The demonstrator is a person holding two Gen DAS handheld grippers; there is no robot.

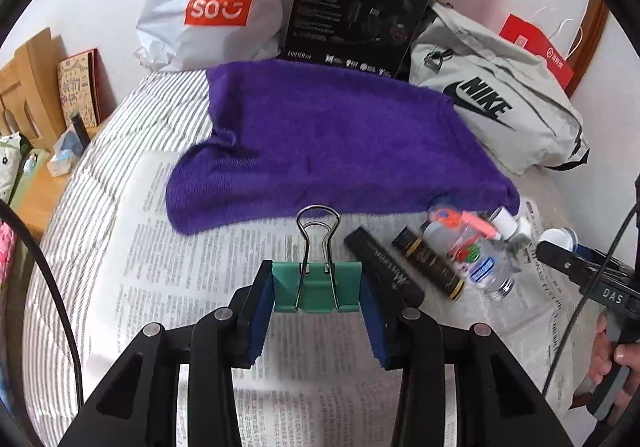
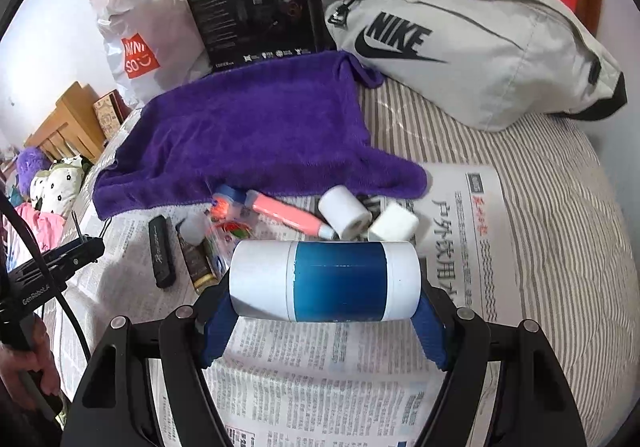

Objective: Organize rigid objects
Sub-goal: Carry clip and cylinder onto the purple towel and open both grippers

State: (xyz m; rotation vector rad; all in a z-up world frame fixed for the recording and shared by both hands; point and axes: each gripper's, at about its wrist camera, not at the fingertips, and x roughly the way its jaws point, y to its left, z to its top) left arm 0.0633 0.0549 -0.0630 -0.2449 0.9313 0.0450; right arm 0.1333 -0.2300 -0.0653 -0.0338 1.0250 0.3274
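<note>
Stock in hand: 2 items, 1 per gripper, both held clear of the newspaper [image 2: 340, 387] spread on the striped bed.

- Left gripper [image 1: 318, 301]: jaws fairly narrow, blue pads clamped on the sides of a green binder clip [image 1: 318, 289], wire handles pointing away from the camera.
- Right gripper [image 2: 324, 317]: jaws wide, clamped on the 2 ends of a blue-and-white cylindrical container [image 2: 326, 279] held crosswise.

Row along the newspaper's far edge, just beside the purple towel [image 1: 320, 143]: black case [image 1: 384, 267], black-and-gold tube [image 1: 434, 267], small clear bottle [image 1: 486, 271], pink-orange pen [image 2: 286, 215], 2 white rolls [image 2: 344, 211], touching or near one another.

Status, as a judgement: row seems partly built; 2 held items not yet placed. Their destination cannot be told.
</note>
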